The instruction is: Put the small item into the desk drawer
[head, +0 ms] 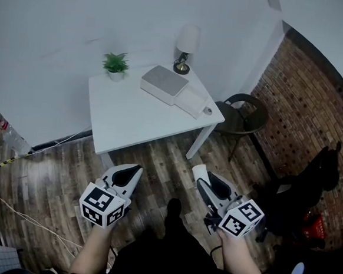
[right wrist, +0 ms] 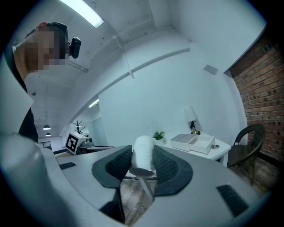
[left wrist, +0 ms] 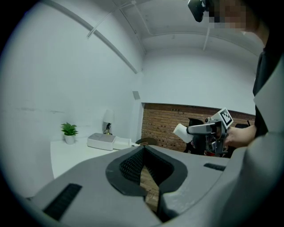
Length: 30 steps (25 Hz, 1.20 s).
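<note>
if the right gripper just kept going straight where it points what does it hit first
Likely the near edge of the white table, left of the drawer box; the right gripper, shut on a white roll, has only open floor before it. Depth is unclear.

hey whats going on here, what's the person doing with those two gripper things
A person stands back from the white table, holding a gripper in each hand. The right gripper is clamped on a small white roll-shaped item. The left gripper is shut and empty. On the table sits a white drawer box with its drawer pulled open, next to a potted plant and a lamp. The item is not yet in the drawer.
</note>
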Tool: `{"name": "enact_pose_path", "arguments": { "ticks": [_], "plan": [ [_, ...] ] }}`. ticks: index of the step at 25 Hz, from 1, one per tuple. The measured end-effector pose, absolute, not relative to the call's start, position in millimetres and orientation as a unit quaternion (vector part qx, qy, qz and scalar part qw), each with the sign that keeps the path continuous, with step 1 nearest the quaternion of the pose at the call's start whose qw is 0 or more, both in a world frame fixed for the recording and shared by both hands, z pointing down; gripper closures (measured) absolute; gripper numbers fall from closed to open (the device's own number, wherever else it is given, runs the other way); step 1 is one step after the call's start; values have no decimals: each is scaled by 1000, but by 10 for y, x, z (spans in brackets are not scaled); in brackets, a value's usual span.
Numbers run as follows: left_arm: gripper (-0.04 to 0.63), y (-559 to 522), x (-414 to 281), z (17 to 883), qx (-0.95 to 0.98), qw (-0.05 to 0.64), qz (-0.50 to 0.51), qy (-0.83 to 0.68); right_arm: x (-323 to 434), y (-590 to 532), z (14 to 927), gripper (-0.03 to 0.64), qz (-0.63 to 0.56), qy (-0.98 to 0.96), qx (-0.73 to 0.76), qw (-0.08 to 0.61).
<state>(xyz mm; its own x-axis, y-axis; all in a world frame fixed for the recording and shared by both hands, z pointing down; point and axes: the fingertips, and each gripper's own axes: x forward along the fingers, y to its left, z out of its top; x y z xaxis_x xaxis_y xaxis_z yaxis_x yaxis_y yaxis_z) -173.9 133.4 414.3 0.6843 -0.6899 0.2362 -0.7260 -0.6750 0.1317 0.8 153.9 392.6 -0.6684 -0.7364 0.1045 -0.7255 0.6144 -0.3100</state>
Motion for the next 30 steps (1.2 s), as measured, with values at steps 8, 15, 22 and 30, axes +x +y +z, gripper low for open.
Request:
{"name": "enact_pose_path", "arguments": {
  "ticks": [8,15,22,30],
  "plan": [
    [586,510,-1647,4147,899,105,91,-415,210,625,4061,466,-180,902,-391,36],
    [586,-393,-1079,4186,899,111,117,-407,654,-375,4121,468,-197,904,-379,33],
    [586,-1076,-601,4262,896,117,140,-404,1062,-1126,4204,466,-216,902,-372,44],
    [586,-1524,-222,4291,893,119,130,-414,1486,-1609,4340,466,-226,903,-365,34]
  ]
}}
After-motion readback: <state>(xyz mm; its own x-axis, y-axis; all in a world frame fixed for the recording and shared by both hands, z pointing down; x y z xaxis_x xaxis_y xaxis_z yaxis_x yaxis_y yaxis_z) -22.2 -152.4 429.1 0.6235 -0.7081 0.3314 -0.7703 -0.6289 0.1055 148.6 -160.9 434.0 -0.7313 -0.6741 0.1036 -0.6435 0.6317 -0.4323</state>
